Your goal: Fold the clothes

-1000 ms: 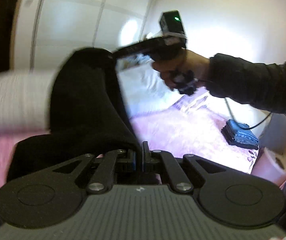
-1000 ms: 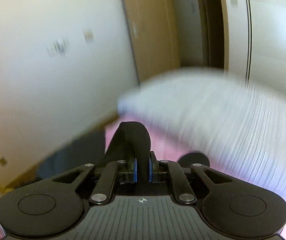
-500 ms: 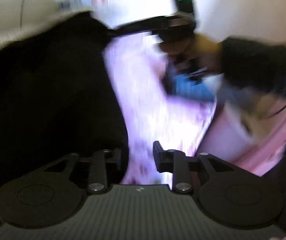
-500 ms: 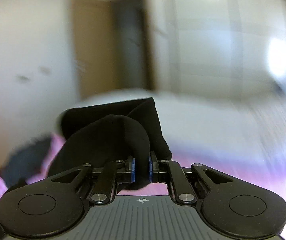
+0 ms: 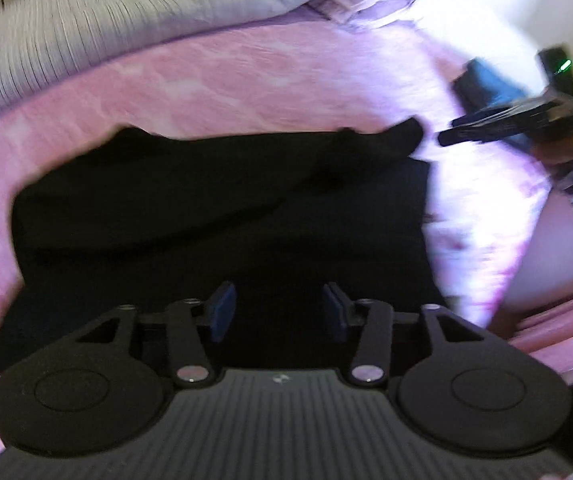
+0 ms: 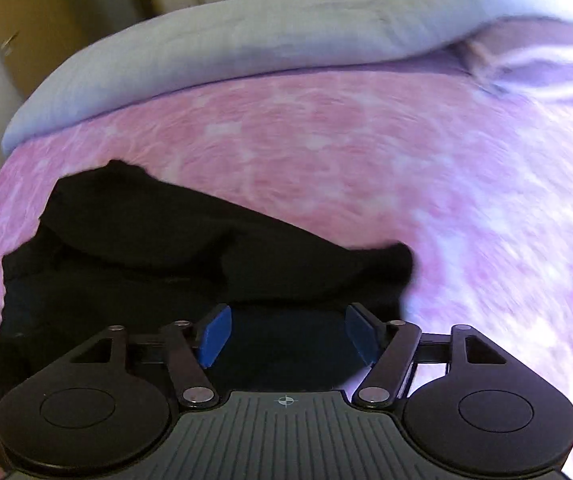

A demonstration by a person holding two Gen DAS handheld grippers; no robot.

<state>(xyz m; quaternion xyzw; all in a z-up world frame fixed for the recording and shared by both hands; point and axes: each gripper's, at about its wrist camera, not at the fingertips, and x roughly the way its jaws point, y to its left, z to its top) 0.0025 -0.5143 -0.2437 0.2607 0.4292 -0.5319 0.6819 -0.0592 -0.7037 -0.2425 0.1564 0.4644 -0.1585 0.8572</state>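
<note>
Your left claw has just been opening; its blue pads stand apart with nothing pinched between them, only the black garment lying beneath. Your right claw has likewise just been opening and gapes wider, its blue pads clear of the cloth, which lies under the gap but is not gripped. Both claws point steeply down at the bed.

The black garment is spread flat on the pink bedspread, its far edge running roughly straight across, with a small corner sticking up at the right end. In the left wrist view, your right claw shows just beside that corner, its tip apart from the fabric, with your hand on the grip behind it.

Beyond the garment, the pink bedspread runs to a pale grey ribbed duvet heaped along the far side of the bed. Both views are blurred.
</note>
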